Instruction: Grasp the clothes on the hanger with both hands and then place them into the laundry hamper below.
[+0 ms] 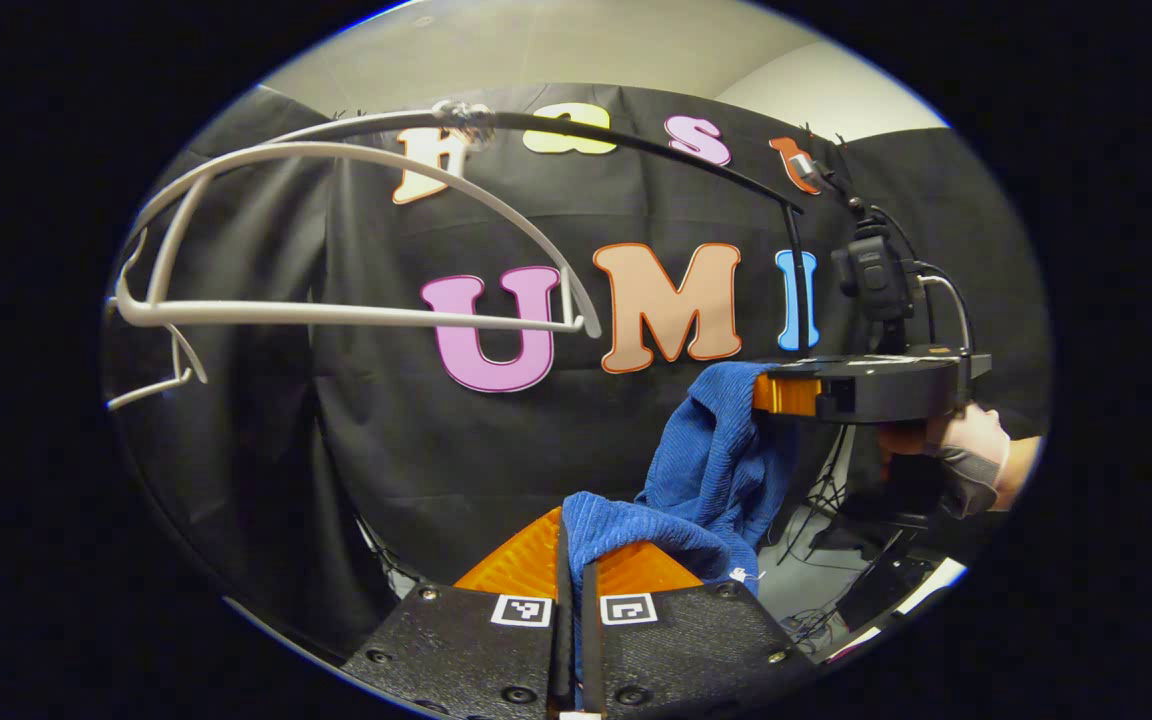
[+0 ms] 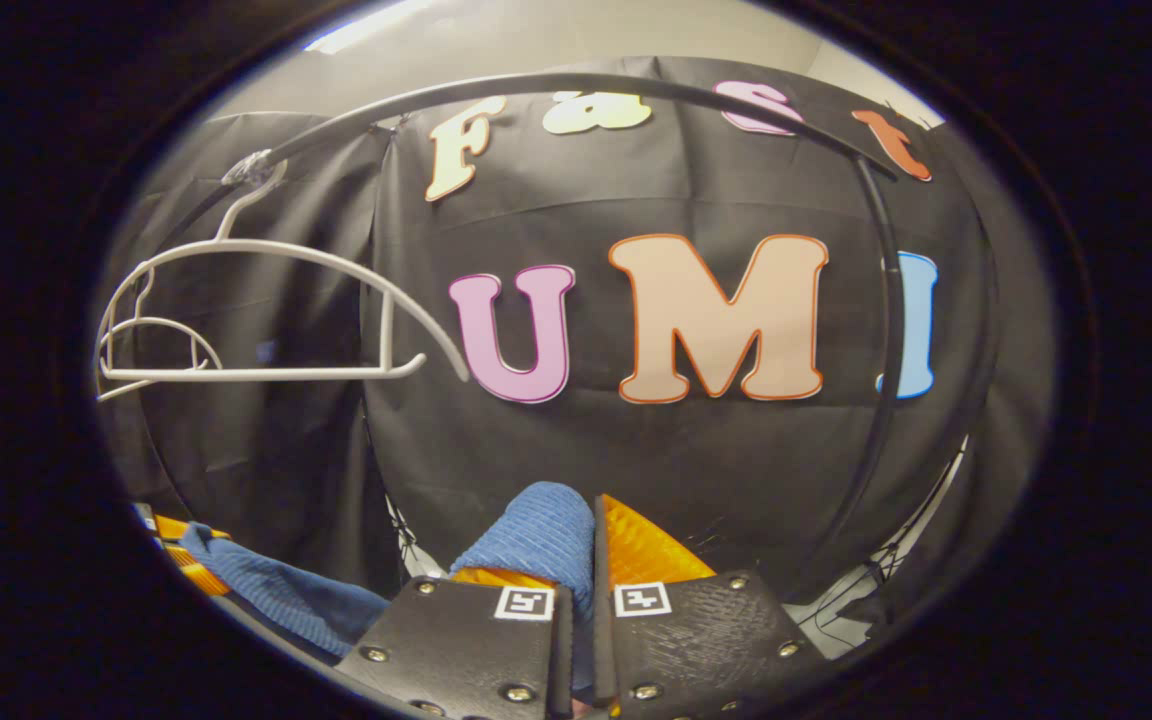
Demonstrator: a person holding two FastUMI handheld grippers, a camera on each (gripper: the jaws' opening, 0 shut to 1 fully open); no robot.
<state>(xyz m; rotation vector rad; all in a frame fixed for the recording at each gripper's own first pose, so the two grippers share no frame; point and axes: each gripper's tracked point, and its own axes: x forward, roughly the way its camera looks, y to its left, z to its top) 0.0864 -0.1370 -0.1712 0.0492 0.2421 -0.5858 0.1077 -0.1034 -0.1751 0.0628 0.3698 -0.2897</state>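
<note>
A blue knitted garment (image 1: pixel 711 460) hangs slack between my two grippers, off the hanger. In the left gripper view my left gripper (image 1: pixel 576 545) is shut on one end of it, and the cloth spills over to the right of the fingers. Farther right, my right gripper (image 1: pixel 861 388), held by a hand (image 1: pixel 976 450), pinches the other end. The right gripper view has my right gripper (image 2: pixel 586 540) shut on a bunched fold of the garment (image 2: pixel 536 535); the cloth trails down-left to the left gripper (image 2: pixel 181 555). The bare white hanger (image 1: pixel 336 312) (image 2: pixel 266 372) hangs up-left on the black rail (image 1: pixel 656 150).
The black rail (image 2: pixel 556 82) arches overhead and its post (image 2: pixel 891 330) comes down on the right. Black cloth walls close the back and left. Cables and stand legs (image 1: pixel 836 540) lie on the pale floor at lower right.
</note>
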